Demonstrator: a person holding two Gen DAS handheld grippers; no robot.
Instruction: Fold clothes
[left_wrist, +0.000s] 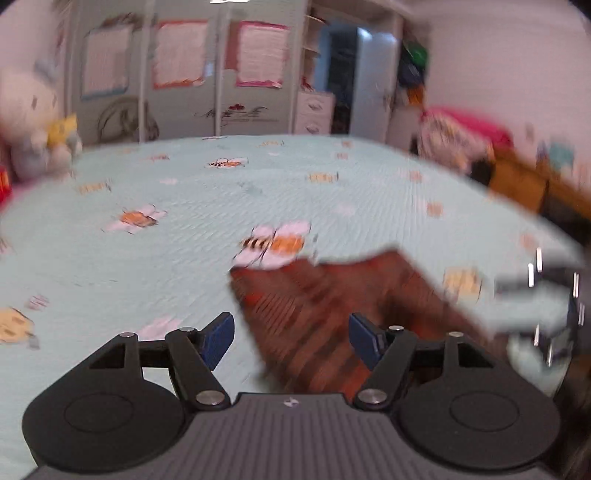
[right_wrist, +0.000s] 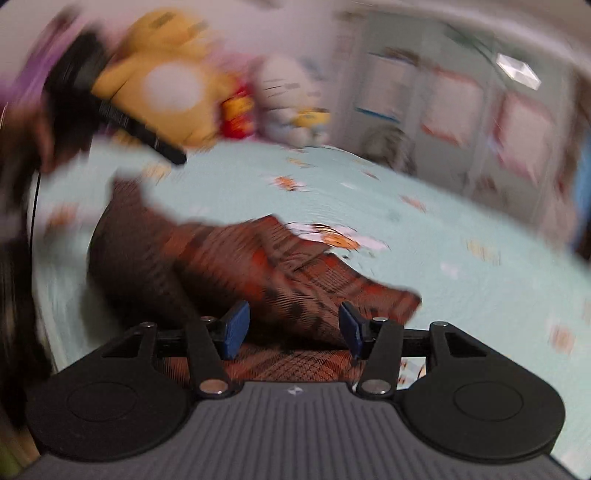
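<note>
The brown-and-orange plaid garment (left_wrist: 332, 317) is being shown lying crumpled on the pale green bed (left_wrist: 147, 266), lower centre of both views. The left claw (left_wrist: 291, 338) and right claw (right_wrist: 293, 326) are being held released, nothing being pinched between the blue pads

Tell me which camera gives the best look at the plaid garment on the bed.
The right wrist view: the plaid garment lies nearly whole across the bedspread, folds and both ends visible, though blurred. The left wrist view shows only one smeared section of it, running behind the left tool.
</note>
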